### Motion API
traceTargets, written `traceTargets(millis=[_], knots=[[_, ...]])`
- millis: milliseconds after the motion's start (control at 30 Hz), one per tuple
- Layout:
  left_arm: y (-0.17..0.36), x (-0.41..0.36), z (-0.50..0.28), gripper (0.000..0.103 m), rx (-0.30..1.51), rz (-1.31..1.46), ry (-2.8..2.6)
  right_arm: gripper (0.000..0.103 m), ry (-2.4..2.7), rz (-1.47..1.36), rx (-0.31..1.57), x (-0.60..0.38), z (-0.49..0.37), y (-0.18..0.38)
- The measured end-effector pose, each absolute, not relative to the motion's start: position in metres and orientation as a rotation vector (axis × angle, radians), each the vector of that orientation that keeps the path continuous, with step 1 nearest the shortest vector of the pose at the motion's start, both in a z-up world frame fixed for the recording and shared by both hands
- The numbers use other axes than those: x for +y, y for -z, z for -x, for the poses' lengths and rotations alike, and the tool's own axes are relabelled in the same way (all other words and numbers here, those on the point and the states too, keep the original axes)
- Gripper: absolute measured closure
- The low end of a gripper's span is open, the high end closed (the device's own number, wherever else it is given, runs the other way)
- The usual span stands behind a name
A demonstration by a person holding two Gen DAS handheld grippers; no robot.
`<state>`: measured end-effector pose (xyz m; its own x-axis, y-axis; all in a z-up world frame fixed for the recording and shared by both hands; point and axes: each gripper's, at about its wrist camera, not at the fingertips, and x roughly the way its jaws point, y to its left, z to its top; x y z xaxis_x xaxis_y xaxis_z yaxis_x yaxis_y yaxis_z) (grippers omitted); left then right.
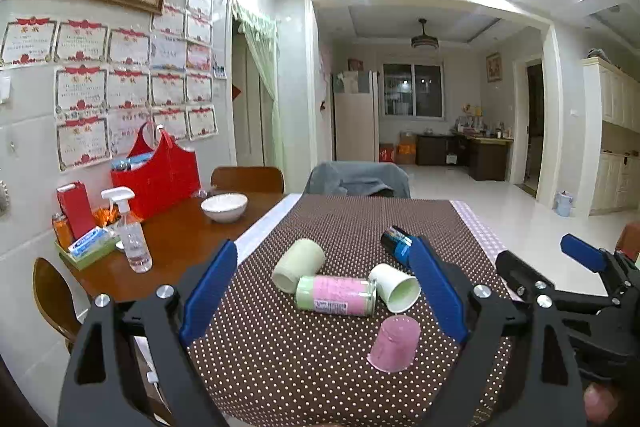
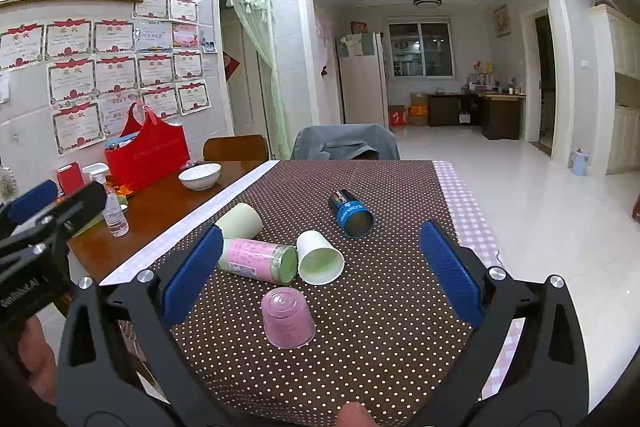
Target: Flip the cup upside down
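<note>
A pink cup (image 1: 395,343) (image 2: 288,322) stands upside down on the dotted brown tablecloth (image 1: 340,367) (image 2: 380,347), nearest to me. Behind it lie a white cup (image 1: 394,287) (image 2: 319,257) on its side, a pink and green can (image 1: 336,295) (image 2: 258,260), a pale green cup (image 1: 299,265) (image 2: 240,221) on its side and a blue can (image 1: 396,241) (image 2: 351,213). My left gripper (image 1: 324,291) is open and empty above the cloth. My right gripper (image 2: 320,273) is open and empty, with the pink cup between its fingers.
A wooden table (image 1: 180,243) at the left holds a white bowl (image 1: 224,207), a spray bottle (image 1: 130,231), a red bag (image 1: 158,171) and small boxes. Chairs (image 1: 356,179) stand at the far edge. The cloth's right edge drops to the tiled floor (image 2: 560,227).
</note>
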<state>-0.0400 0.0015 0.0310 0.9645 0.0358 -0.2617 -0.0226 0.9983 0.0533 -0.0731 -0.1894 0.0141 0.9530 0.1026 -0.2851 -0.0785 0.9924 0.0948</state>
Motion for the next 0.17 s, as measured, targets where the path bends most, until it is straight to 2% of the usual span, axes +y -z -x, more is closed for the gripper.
traceTargets(millis=[167], knots=[[-0.0293,-0.0006,0.0386,0.017,0.271,-0.056,-0.041,0.006,-0.093,-0.085,0.294,-0.1885,0.0733,-0.0142]])
